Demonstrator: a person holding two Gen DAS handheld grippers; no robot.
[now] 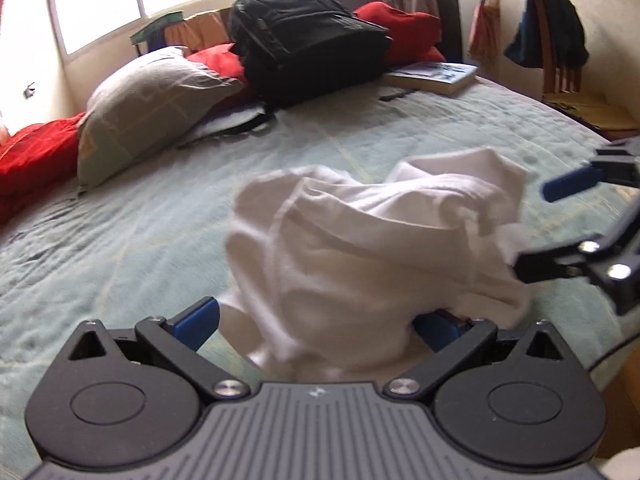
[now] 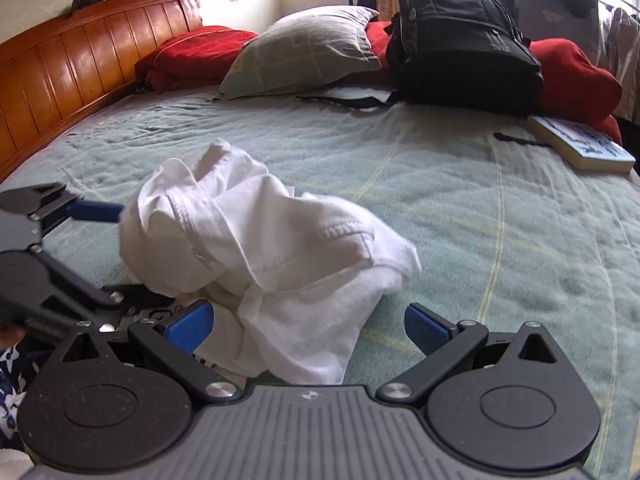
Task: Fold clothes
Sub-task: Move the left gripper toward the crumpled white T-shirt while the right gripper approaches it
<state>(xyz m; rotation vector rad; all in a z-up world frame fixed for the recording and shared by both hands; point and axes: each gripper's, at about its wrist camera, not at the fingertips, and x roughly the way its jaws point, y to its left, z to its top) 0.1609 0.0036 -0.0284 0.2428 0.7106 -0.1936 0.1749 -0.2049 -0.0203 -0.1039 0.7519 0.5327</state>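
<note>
A crumpled white garment sits bunched in a heap on the pale green bedspread. My left gripper is open, its blue-padded fingers spread wide around the near side of the heap. In the right wrist view the left gripper comes in from the left, against the cloth. My right gripper is open too, and the heap's near edge lies between its fingers. From the left wrist view the right gripper reaches in from the right edge, one finger touching the cloth.
At the far side of the bed are a black backpack, a grey pillow, red cushions and a book. A wooden headboard stands left; a chair draped with clothes stands right.
</note>
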